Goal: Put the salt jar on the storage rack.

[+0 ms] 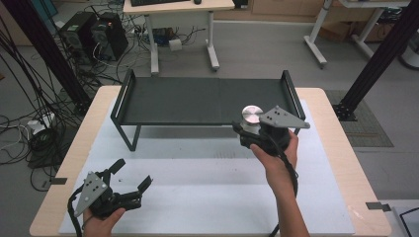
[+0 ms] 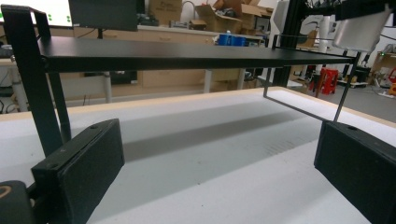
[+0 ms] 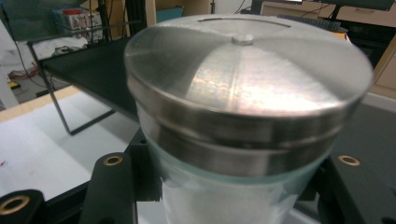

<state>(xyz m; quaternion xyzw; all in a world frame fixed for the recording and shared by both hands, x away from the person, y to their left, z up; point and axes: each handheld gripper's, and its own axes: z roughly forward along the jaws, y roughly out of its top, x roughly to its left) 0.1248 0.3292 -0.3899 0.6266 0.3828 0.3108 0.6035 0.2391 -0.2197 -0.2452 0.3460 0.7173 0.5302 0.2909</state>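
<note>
So the jar point(image 3: 243, 121), glass body with a brushed metal lid, is clamped between the jaws of my right gripper point(image 1: 257, 129) and held up in the air, right at the front edge of the black shelf point(image 1: 197, 101), toward its right end. In the high view the lid point(image 1: 252, 114) sits about level with the shelf top, and from the left gripper view the jar point(image 2: 359, 30) hangs just above the shelf's far corner. My read is that I'm mid-way through putting it up on the shelf.

To do it well I'd keep the jar upright, carry it forward until the whole base is over the deck rather than the lip, then lower it gently and only let go once it's sitting flat. The grip is below the lid on the glass, so I wouldn't ease off early.

Edges to mind: the raised rail point(image 1: 292, 91) at the right end of the shelf is near the jar, so I'd drift a little left. Plenty of bare deck toward the middle and left.

My left gripper point(image 1: 129, 178) is parked low at the near left of the white mat point(image 1: 207, 197), jaws spread wide with nothing in them, well apart from all this.
</note>
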